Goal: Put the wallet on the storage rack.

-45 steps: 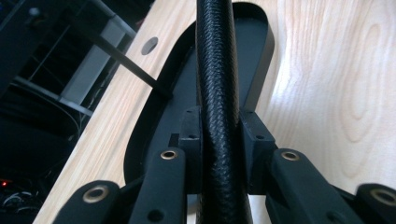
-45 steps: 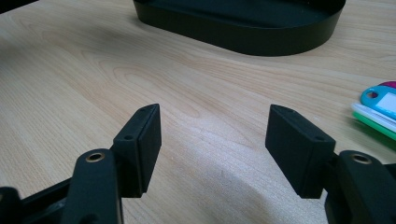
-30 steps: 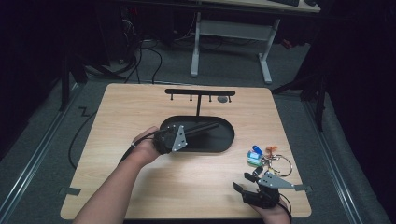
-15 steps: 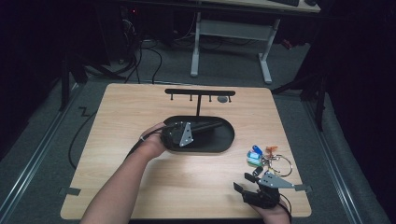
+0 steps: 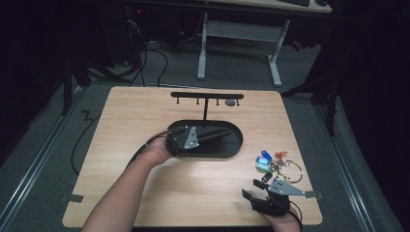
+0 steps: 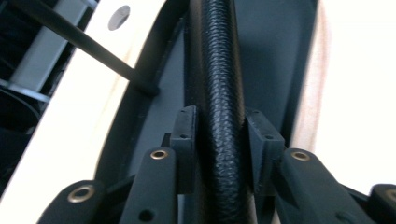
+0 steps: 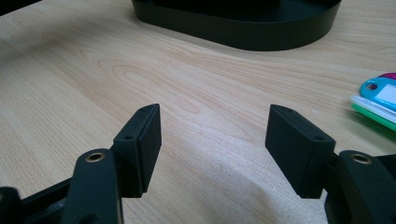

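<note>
A black textured rod (image 5: 215, 134) lies lengthwise in the black oval tray (image 5: 234, 147). In the left gripper view the rod (image 6: 223, 70) runs straight up between my jaws. My left gripper (image 5: 205, 137) (image 6: 219, 135) straddles its near end, and its jaws have just been opening. The pads (image 6: 186, 140) stand a sliver off the rod on both sides. My right gripper (image 5: 254, 186) (image 7: 212, 130) rests near the table's front right corner, open over bare wood with nothing between its fingers.
A black T-shaped hook rack (image 5: 207, 95) rises on a thin post from the tray's far side. A small grey disc (image 5: 231, 102) lies on the table behind it. A bunch of keys with blue and green tags (image 5: 270, 162) (image 7: 380, 98) lies just beyond the right gripper.
My left gripper has shifted slightly to the right over the tray, with the rod between its jaws. The right gripper has stayed put.
</note>
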{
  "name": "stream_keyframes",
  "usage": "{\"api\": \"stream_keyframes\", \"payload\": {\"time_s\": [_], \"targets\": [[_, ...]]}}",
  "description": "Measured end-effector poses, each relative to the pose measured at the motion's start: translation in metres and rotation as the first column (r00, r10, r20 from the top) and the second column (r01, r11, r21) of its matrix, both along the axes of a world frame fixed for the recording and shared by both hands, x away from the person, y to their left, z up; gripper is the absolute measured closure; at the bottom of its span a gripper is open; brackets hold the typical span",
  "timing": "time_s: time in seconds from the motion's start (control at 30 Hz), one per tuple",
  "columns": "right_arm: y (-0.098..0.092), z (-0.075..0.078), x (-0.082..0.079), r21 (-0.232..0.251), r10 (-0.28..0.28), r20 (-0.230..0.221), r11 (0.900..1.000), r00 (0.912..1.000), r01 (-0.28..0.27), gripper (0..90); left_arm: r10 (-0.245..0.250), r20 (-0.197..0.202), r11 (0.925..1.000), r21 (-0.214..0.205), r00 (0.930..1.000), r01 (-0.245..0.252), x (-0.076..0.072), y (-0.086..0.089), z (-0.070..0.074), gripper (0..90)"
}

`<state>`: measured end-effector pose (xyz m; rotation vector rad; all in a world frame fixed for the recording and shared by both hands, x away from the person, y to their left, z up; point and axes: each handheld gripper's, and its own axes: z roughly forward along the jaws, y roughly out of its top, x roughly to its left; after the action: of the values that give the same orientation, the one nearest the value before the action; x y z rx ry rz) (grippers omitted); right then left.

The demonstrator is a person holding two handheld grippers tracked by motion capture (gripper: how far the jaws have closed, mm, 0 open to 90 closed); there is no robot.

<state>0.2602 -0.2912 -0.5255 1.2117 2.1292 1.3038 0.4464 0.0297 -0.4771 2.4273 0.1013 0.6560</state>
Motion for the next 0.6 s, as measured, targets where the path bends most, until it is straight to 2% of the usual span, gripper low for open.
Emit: {"api": "stream_keyframes", "payload": {"time_s": [0.13, 0.37, 0.5, 0.6], "targets": [[0.000, 0.000, 0.000, 0.000, 0.000, 0.000, 1.0000, 1.0000, 0.000, 36.5, -0.006, -0.026, 1.0000, -0.007, 0.9996, 0.006, 0.000, 0.001, -0.002, 65.2], [0.000, 0.001, -0.001, 0.002, 0.000, 0.006, 1.0000, 1.0000, 0.000, 36.5, 0.003, -0.022, 0.9999, -0.010, 0.9997, -0.004, 0.004, -0.001, -0.006, 64.9], [-0.001, 0.001, -0.001, 0.004, -0.004, 0.004, 1.0000, 1.0000, 0.004, 36.5, 0.019, -0.010, 0.9998, 0.007, 0.9998, -0.018, 0.006, -0.004, -0.010, 63.4], [-0.001, 0.001, -0.002, 0.007, -0.005, 0.004, 1.0000, 1.0000, 0.005, 36.5, 0.041, -0.020, 0.9988, 0.027, 0.9990, -0.041, 0.008, -0.005, -0.014, 59.4]]}}
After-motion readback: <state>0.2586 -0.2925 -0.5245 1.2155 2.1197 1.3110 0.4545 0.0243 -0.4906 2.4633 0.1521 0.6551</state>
